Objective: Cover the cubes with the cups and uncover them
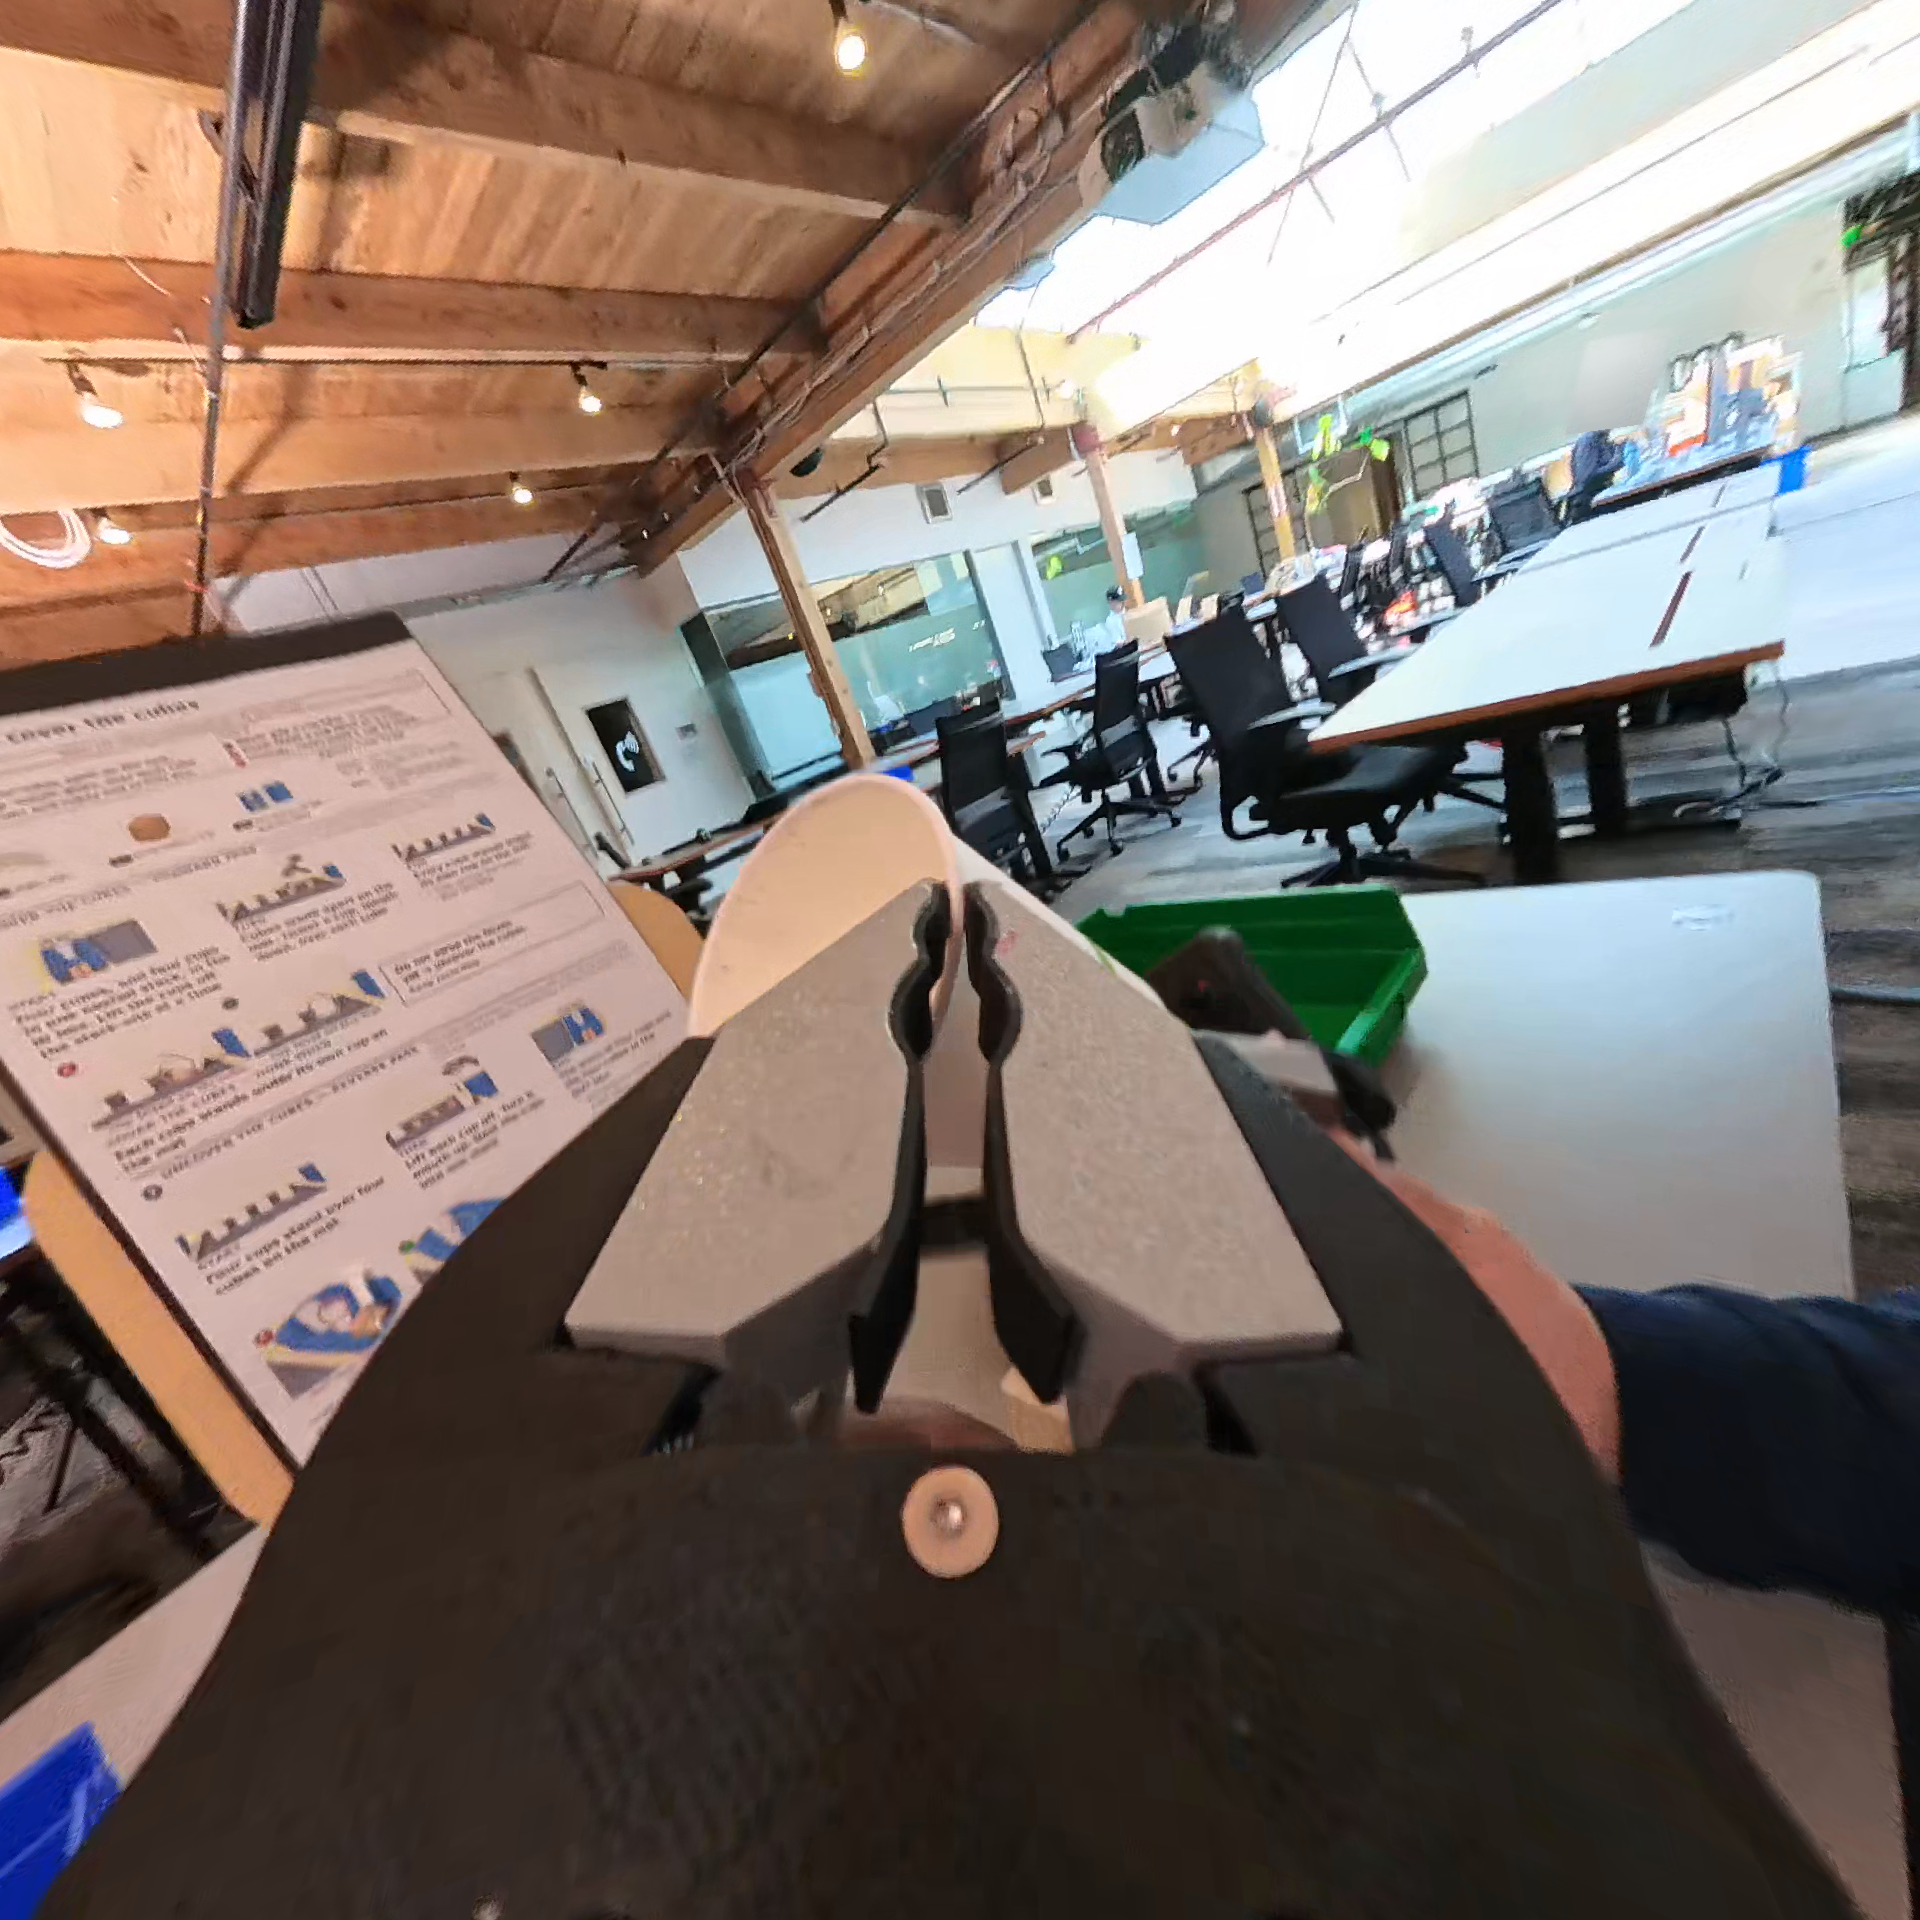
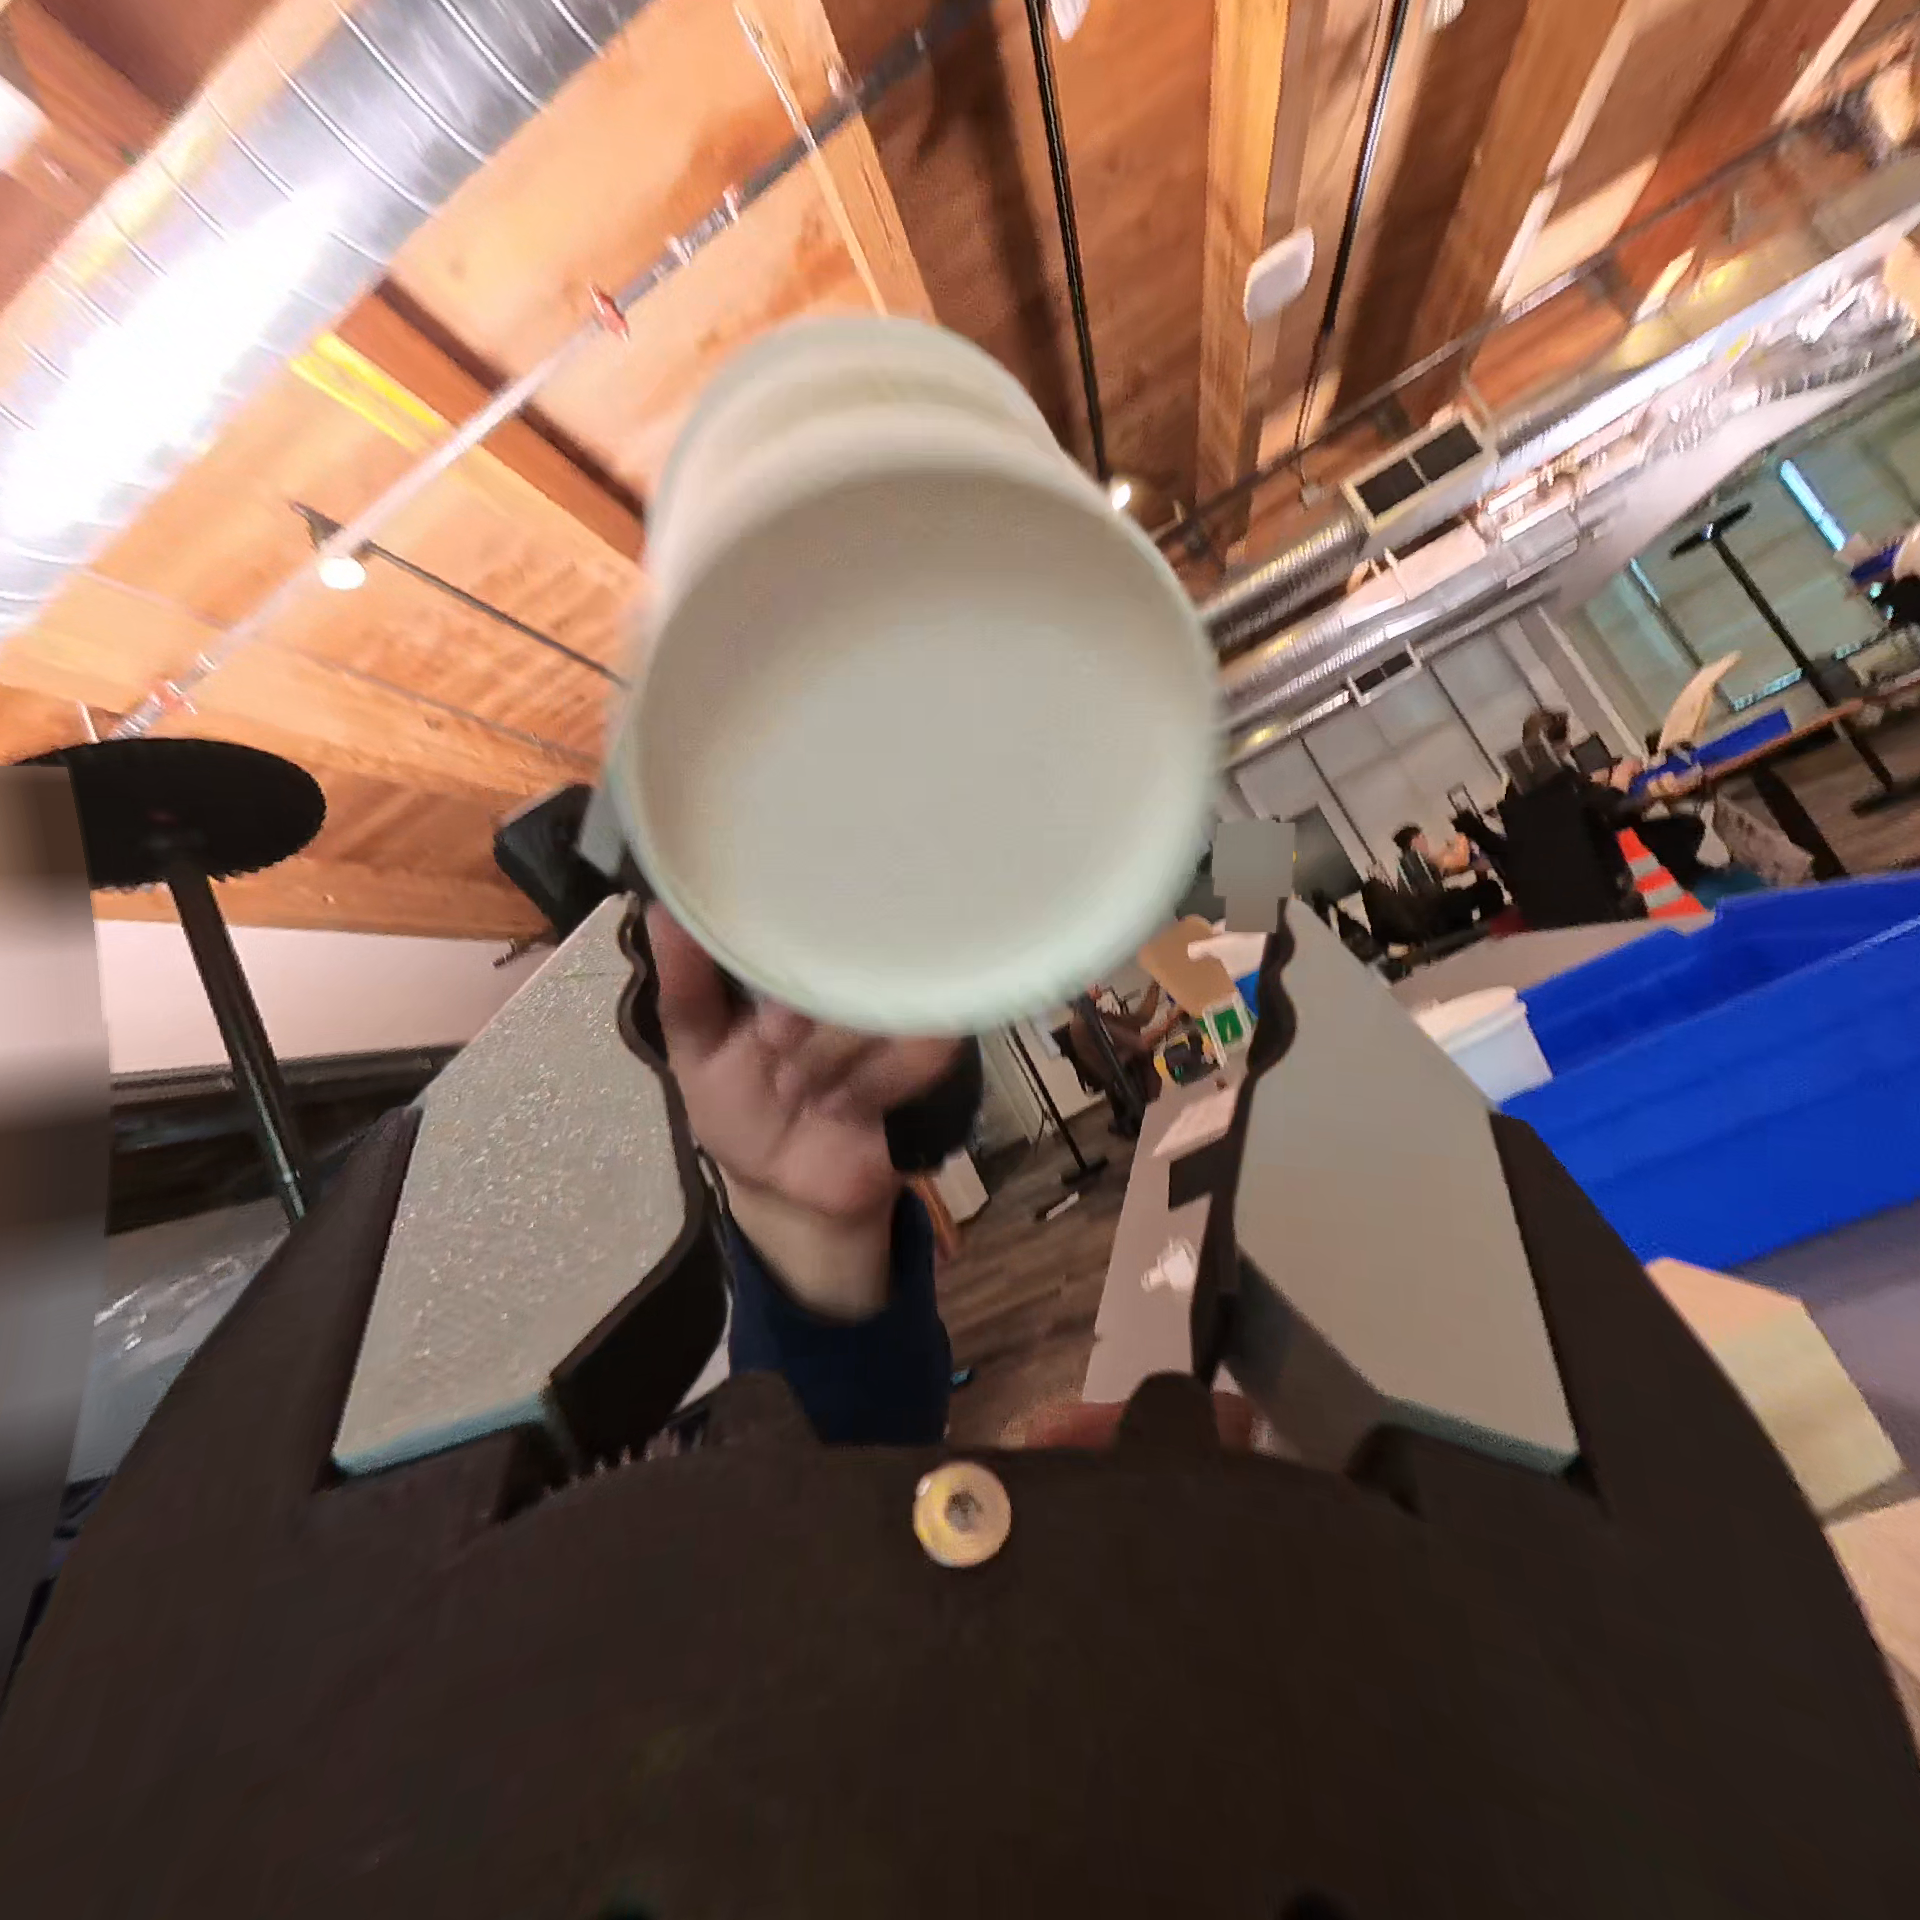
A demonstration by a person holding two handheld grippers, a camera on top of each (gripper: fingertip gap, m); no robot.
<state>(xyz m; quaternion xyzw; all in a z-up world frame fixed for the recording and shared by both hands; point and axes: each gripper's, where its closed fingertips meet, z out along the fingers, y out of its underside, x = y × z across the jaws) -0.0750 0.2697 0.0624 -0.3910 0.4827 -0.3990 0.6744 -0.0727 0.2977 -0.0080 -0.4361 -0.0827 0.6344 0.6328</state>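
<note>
Two claws meet around one stack of white paper cups, held up in the air well above the tabletop [image 1: 1621, 1049]. The left claw [image 1: 958, 914] is closed on the stack of cups [image 1: 821, 894]: its two wavy black pads [image 1: 921, 966] pinch the rim wall, one pad inside the mouth and one outside. The right claw [image 2: 956, 935] stands wide open, fingers [image 2: 520, 1091] spread to either side, with nothing between the pads pressing on anything.

From the right claw the stack [image 2: 914, 727] lies straight ahead and slightly high, its round bottom facing the camera and nested rims showing behind. So the long axis of the stack runs roughly along the right claw's own pointing line, bottom end near, mouth end far, where the left claw grips. The right claw is the one free to take a cup; the bottom disc looks nearly as wide as its spread, so the fingers would need to come forward around the near end, squarely, to peel one cup off.

No cubes show in either view. A green bin [image 1: 1299, 956] sits on the tabletop beyond the left claw, and an instruction board [image 1: 260, 987] stands at the left
</note>
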